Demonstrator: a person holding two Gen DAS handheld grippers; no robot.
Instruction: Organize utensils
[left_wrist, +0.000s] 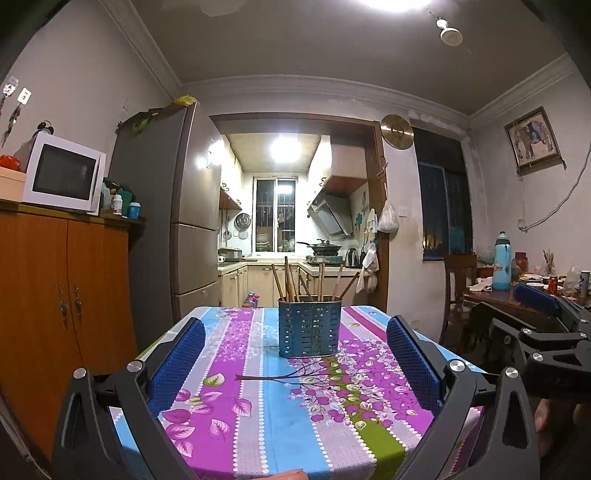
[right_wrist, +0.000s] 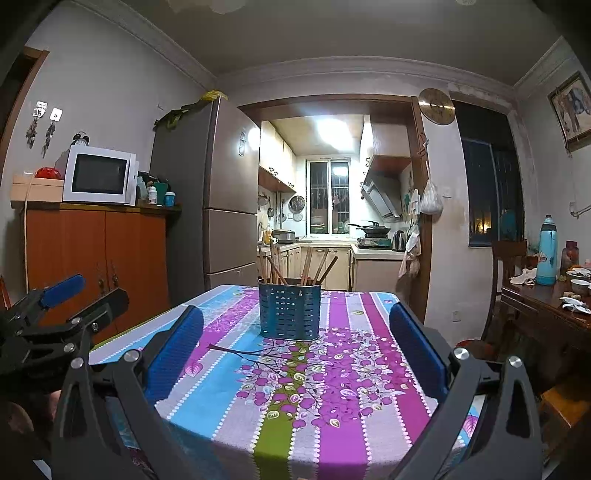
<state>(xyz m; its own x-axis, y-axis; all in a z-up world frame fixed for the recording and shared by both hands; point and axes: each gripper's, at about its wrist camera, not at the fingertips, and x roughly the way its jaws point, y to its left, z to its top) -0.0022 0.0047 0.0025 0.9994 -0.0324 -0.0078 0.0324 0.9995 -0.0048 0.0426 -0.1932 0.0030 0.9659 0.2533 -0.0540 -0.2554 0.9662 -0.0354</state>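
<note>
Left gripper (left_wrist: 295, 343) being held wide apart, nothing gripped; right gripper (right_wrist: 295, 332) likewise wide, nothing gripped. Both being pointed at blue perforated utensil holder (left_wrist: 308, 328), standing upright toward far end of floral tablecloth (left_wrist: 258, 406). Brown wooden chopsticks (left_wrist: 291, 280) being held inside, leaning outward.

A blue perforated utensil holder (left_wrist: 309, 329) stands upright toward the far end of the tabletop (left_wrist: 258, 406), on its striped floral cloth. It is oval in plan, with rows of small holes in its wall. A bunch of brown wooden chopsticks (left_wrist: 291, 282) stands in it, ends up, leaning apart in several directions above the rim.
</note>
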